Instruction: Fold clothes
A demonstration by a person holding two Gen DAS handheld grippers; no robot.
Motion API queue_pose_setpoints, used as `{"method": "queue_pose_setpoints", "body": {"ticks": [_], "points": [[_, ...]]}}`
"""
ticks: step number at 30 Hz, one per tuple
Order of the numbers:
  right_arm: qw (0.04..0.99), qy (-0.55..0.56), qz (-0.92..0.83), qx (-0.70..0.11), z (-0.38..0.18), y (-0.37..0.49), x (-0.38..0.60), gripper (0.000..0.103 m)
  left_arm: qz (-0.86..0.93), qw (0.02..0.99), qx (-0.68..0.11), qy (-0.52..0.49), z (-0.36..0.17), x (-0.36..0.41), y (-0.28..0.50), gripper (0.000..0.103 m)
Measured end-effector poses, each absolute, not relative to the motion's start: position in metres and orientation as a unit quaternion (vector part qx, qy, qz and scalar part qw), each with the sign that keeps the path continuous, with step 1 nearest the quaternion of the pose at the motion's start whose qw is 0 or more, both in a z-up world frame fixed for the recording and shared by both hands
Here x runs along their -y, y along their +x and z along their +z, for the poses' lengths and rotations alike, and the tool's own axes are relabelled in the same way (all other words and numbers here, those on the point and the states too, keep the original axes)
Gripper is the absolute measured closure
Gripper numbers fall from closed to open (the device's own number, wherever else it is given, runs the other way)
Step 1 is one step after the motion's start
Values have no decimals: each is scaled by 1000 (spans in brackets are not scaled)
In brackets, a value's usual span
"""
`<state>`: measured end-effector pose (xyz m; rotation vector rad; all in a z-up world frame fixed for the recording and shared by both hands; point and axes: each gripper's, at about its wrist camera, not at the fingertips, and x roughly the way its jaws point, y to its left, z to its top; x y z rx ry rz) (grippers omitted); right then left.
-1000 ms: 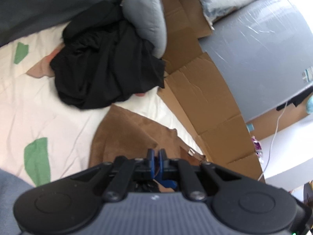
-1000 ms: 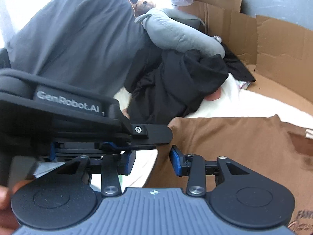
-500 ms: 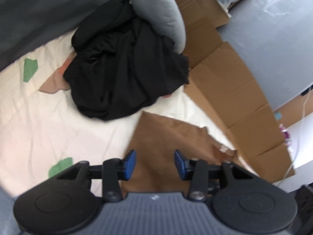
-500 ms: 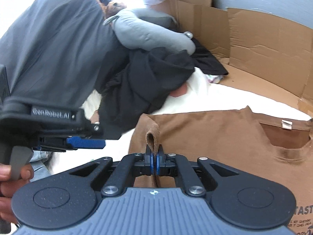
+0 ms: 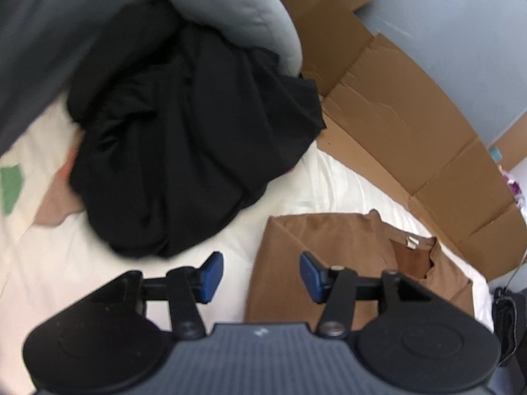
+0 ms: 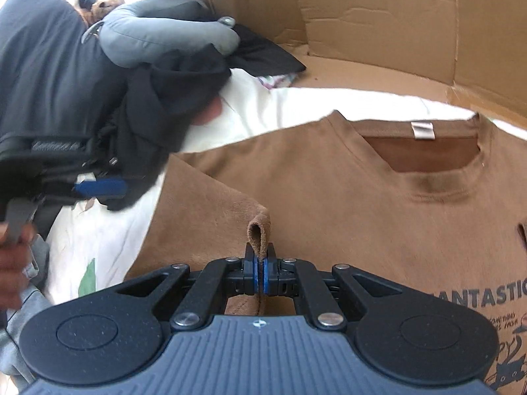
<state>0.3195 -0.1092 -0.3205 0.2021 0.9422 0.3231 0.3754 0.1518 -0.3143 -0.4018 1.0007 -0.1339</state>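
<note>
From my left wrist view, my left gripper (image 5: 260,276) has its blue fingers (image 5: 210,275) spread apart with nothing between them, hovering over the white bed sheet (image 5: 98,263) just beside the near edge of the brown T-shirt (image 5: 329,240). The shirt lies on the bed toward its right side, next to the cardboard (image 5: 411,138) that lines that edge. A heap of black clothes (image 5: 184,151) sits farther up the bed, partly under a grey pillow (image 5: 237,16).

From my right wrist view, my right gripper (image 6: 260,275) is clenched on a fold of the brown T-shirt (image 6: 362,204), a small loop of fabric sticking up between the fingers (image 6: 252,273). The shirt lies front up, collar and label toward the cardboard (image 6: 378,23), print at lower right. My left gripper (image 6: 98,187) shows at the left over the sheet (image 6: 108,240), below the black clothes (image 6: 164,105).
</note>
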Motion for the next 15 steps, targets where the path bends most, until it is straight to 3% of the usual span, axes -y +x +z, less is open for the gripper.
{"method": "queue_pose_setpoints", "body": {"ticks": [12, 13, 15], "points": [[872, 109, 157, -451, -323, 316, 112, 102, -81, 850, -502, -136, -326, -121, 426, 52], [872, 109, 157, -451, -323, 316, 112, 102, -77, 848, -505, -141, -328, -121, 428, 57], [872, 111, 158, -450, -322, 316, 112, 102, -69, 841, -517, -147, -334, -123, 434, 81]]}}
